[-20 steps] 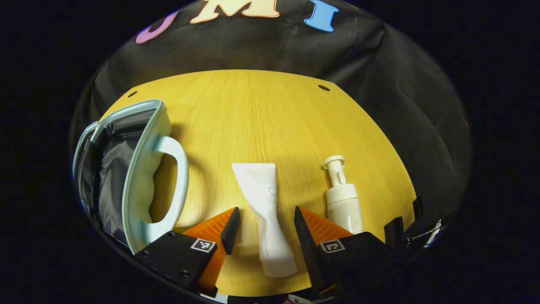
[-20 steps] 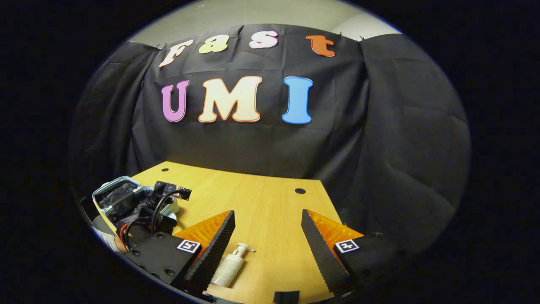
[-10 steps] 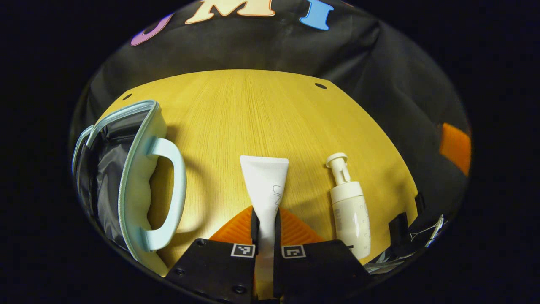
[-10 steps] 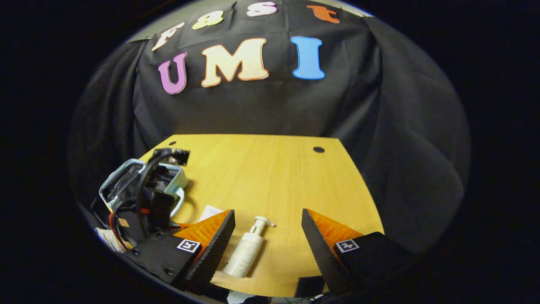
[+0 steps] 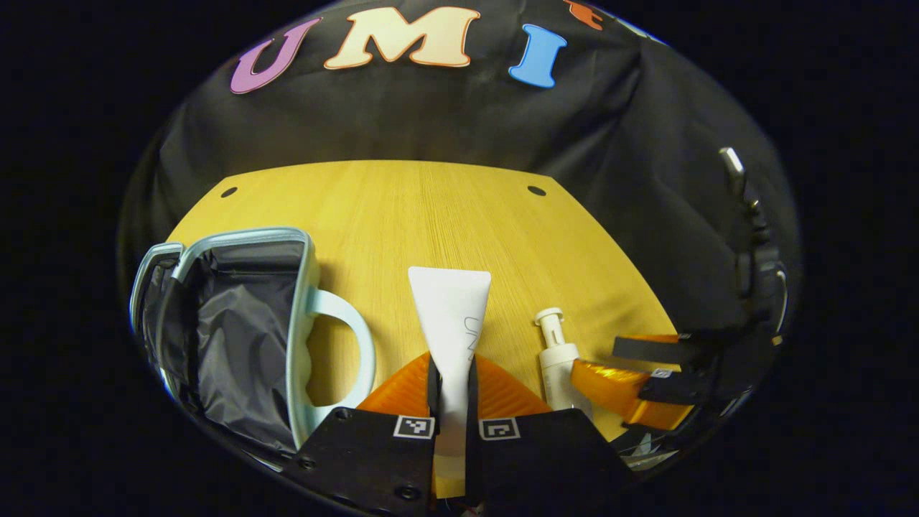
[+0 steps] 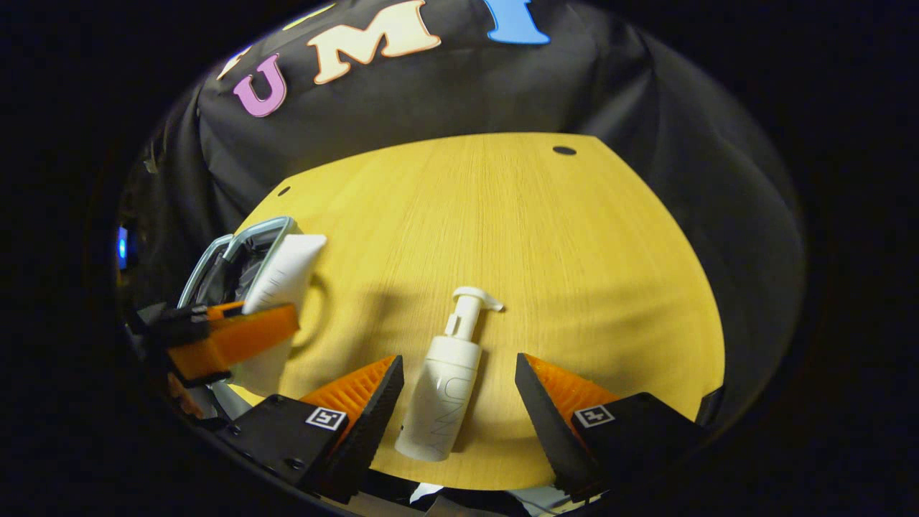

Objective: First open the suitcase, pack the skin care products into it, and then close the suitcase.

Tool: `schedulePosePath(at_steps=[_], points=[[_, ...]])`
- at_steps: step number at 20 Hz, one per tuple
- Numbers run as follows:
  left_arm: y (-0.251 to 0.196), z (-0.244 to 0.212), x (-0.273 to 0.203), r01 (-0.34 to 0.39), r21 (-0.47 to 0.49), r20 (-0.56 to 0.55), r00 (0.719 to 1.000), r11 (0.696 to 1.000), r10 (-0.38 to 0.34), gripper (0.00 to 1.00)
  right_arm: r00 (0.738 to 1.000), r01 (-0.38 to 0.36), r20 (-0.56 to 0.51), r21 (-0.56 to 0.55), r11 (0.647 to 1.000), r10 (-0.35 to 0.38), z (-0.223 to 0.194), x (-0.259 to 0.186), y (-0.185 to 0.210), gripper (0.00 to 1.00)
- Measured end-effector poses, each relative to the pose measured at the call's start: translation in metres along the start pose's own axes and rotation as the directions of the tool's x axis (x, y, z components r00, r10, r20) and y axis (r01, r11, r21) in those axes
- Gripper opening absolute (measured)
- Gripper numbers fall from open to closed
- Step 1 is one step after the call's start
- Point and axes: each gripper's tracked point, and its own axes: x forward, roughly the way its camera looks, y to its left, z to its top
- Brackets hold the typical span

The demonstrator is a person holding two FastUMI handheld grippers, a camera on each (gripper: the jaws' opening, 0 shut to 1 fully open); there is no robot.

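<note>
Here, in the left gripper view, the left gripper (image 5: pixel 451 384) sits at the bottom centre with its 2 fingers pressed narrow against the white tube (image 5: pixel 451 316); the tube's flat crimped end points up toward the middle of the frame, and its lower part is hidden between the fingers; the suitcase (image 5: pixel 237 330) lies open at the lower left, its dark lining exposed and its pale blue handle (image 5: pixel 352 352) arching toward the tube; the pump bottle (image 5: pixel 561 362) lies on the wooden table (image 5: pixel 431 215) just right of the tube, nozzle toward the top; the right gripper (image 5: pixel 650 370) shows at the lower right edge beside the bottle, fingers spread.

In the right gripper view, the right gripper (image 6: pixel 459 398) is at the bottom centre with its jaws wide apart, 1 finger on each side of the pump bottle (image 6: pixel 445 388) and neither touching it; the bottle lies flat on the table (image 6: pixel 574 251), pump head toward the upper centre; at the left edge the left gripper (image 6: pixel 230 337) grips the tube (image 6: pixel 283 276), which overlaps the open suitcase (image 6: pixel 237 255) from this angle; whether the tube rests on the table or is raised, I cannot tell.
</note>
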Motion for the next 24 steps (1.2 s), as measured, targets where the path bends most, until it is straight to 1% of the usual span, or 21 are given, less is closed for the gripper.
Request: schedulePosePath(at_steps=[4, 5, 6, 7, 8, 9, 10, 13, 16, 19, 24], points=[[0.016, 0.016, -0.021, -0.021, -0.004, 0.039, 0.999, 1.0, 0.021, 0.08, 0.997, 0.006, -0.081, 0.004, 1.0, -0.006, -0.022, 0.018, 0.006, 0.99], [0.021, 0.018, -0.026, -0.028, -0.005, 0.045, 0.999, 1.0, 0.028, 0.08, 0.995, 0.009, -0.102, 0.002, 1.0, -0.009, -0.028, 0.019, 0.006, 0.96], [0.027, 0.02, -0.03, -0.036, -0.006, 0.05, 0.998, 0.999, 0.036, 0.08, 0.993, 0.002, -0.119, 0.006, 1.0, -0.001, -0.032, 0.023, 0.009, 0.89], [0.034, 0.023, -0.035, -0.046, -0.008, 0.056, 0.997, 0.999, 0.046, 0.08, 0.989, -0.011, -0.148, 0.026, 1.0, 0.015, -0.037, 0.023, 0.013, 0.84], [0.039, 0.025, -0.039, -0.059, -0.012, 0.057, 0.997, 0.998, 0.059, 0.08, 0.988, -0.014, -0.154, 0.043, 0.999, 0.021, -0.044, 0.027, 0.012, 0.75], [0.048, 0.027, -0.043, -0.073, -0.016, 0.058, 0.996, 0.997, 0.073, 0.08, 0.987, -0.013, -0.157, 0.038, 0.999, 0.019, -0.04, 0.026, 0.011, 0.65], [0.057, 0.028, -0.047, -0.088, -0.027, 0.055, 0.994, 0.996, 0.089, 0.08, 0.987, -0.012, -0.158, 0.048, 0.999, 0.019, -0.039, 0.024, 0.012, 0.58], [0.089, 0.028, -0.055, -0.131, -0.046, 0.052, 0.99, 0.99, 0.133, 0.08, 0.99, -0.024, -0.137, 0.098, 0.995, 0.038, -0.034, 0.023, 0.019, 0.55], [0.12, 0.025, -0.065, -0.16, -0.064, 0.048, 0.985, 0.985, 0.164, 0.08, 0.994, -0.041, -0.094, 0.116, 0.992, 0.052, -0.016, 0.013, 0.025, 0.53], [0.141, 0.025, -0.065, -0.179, -0.076, 0.044, 0.982, 0.981, 0.183, 0.08, 0.996, -0.072, -0.035, 0.125, 0.99, 0.077, 0.011, 0.013, 0.054, 0.54], [0.176, 0.014, -0.062, -0.196, -0.094, 0.011, 0.98, 0.976, 0.198, 0.08, 0.989, -0.15, 0.035, 0.125, 0.981, 0.147, 0.049, -0.004, 0.104, 0.53]])
